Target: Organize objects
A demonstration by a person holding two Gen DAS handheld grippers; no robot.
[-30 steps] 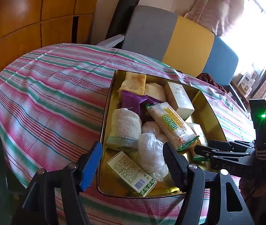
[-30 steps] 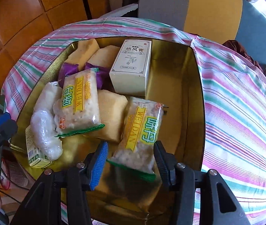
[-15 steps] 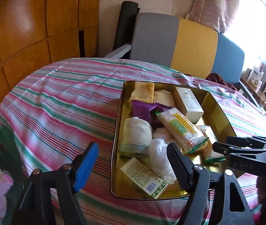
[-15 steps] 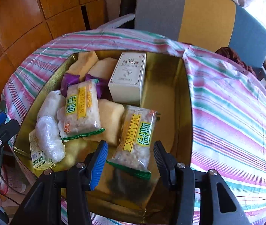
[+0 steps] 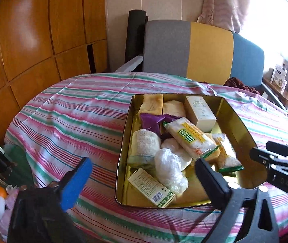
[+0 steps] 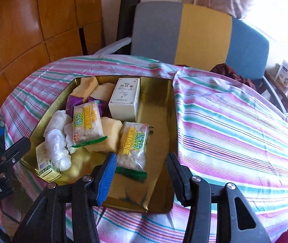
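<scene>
From my left wrist view, the left gripper (image 5: 141, 179) is spreading its jaws wide with nothing between the pads — the blue finger (image 5: 77, 183) sits at lower left over the striped tablecloth (image 5: 73, 117), the black one over the near rim of the gold tin (image 5: 233, 119). The tin fills the centre right of the frame and holds the snacks: a Weidan cracker packet (image 5: 190, 137) in the middle, a white carton (image 5: 200, 111) toward the top, a rolled white cloth (image 5: 144, 145) at left, a clear plastic bundle (image 5: 170, 170) and a small green-trimmed box (image 5: 152, 186) at the bottom.

In my right wrist view, the right gripper (image 6: 140, 174) stands partly parted at lower centre; a second Weidan packet (image 6: 133, 143) lies in the tin just beyond the tips, and as far as I can judge the pads are clear of it.
</scene>
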